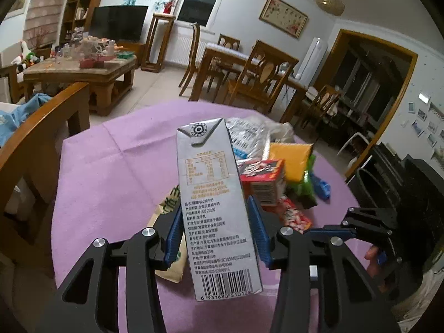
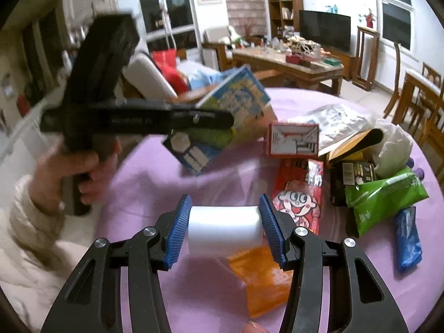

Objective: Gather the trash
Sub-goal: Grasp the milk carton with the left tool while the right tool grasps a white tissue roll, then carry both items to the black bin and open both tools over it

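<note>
My left gripper (image 1: pixel 215 204) is shut on a silver-grey milk carton (image 1: pixel 211 183), both blue pads pressing its sides; the carton stands tilted above the purple-clothed table (image 1: pixel 111 166). In the right wrist view the same carton (image 2: pixel 236 102) shows its blue printed face, blurred, in the air, with a hand (image 2: pixel 80 166) on the gripper's handle. My right gripper (image 2: pixel 225 198) is shut on a white roll (image 2: pixel 224 227) that lies on the cloth, a pad against each end. An orange wrapper (image 2: pixel 263 283) lies just under and right of it.
More trash is heaped on the table: a red cartoon wrapper (image 2: pixel 298 194), a small red-and-white box (image 2: pixel 294 138), a black box (image 2: pixel 355 174), a green packet (image 2: pixel 385 194), a blue packet (image 2: pixel 408 238), a crumpled white bag (image 2: pixel 394 149). A wooden chair (image 1: pixel 41 138) stands at the table's left.
</note>
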The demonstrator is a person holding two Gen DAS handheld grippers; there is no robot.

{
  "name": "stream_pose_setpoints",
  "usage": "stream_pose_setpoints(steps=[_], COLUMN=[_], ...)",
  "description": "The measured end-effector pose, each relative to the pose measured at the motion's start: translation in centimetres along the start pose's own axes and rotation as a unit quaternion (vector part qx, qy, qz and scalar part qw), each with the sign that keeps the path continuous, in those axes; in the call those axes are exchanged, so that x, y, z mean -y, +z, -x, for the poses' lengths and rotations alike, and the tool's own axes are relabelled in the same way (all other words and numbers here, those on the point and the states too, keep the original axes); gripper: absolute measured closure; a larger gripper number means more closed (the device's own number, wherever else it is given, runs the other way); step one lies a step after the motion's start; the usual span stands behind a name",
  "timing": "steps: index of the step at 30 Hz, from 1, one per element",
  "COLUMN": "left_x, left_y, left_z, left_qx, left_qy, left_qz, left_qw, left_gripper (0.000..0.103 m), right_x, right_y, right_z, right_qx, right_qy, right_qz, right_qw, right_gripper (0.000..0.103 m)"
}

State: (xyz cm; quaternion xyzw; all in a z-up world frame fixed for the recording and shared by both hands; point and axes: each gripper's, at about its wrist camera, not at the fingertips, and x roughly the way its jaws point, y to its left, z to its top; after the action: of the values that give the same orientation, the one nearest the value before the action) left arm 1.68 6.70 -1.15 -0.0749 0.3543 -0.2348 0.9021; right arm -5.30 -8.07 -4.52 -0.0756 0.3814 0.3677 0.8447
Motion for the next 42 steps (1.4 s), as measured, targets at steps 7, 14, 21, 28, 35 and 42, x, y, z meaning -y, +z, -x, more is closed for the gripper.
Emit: stream_pose_setpoints(steps=[7,14,21,28,35,42], left_x=[4.0,11.6,24.7,36.8,45.3,45.9], left_y=[1.3,2.9,2.4,0.6,-2.0,-2.9], left_z=[1.3,-1.5,-9.8,-18.1,-24.3,-25.1], left_qx=[0.026,0.019,-0.010,-0.066,-0.117,-0.130], left_qy=[-0.011,-0.061,-0.166,-0.264,-0.285,-0.257], left_qz=[-0.022,-0.058,-0.109,-0.136,-0.176,-0.203], left_qw=[0.9994,0.9963,0.9801,0.9526,0.9348,0.9360], left_gripper=[0.062,0.062,0.062,0.062,0.062,0.060], right_x=[5.6,12.8,17.8,22.1,24.0,25.6], right_y=[0.0,-5.1,-14.4,-26.3,-35.1,-35.3], right_z=[8.1,18.2,27.3,33.1,34.9,34.1], right_qx=[0.109,0.198,0.248,0.232,0.209,0.198], right_qy=[0.066,-0.069,-0.240,-0.373,-0.384,-0.381], right_qz=[-0.098,-0.170,-0.259,-0.376,-0.441,-0.458], right_qw=[0.987,0.963,0.902,0.816,0.784,0.779], right_gripper=[0.052,0.052,0.052,0.052,0.052,0.052])
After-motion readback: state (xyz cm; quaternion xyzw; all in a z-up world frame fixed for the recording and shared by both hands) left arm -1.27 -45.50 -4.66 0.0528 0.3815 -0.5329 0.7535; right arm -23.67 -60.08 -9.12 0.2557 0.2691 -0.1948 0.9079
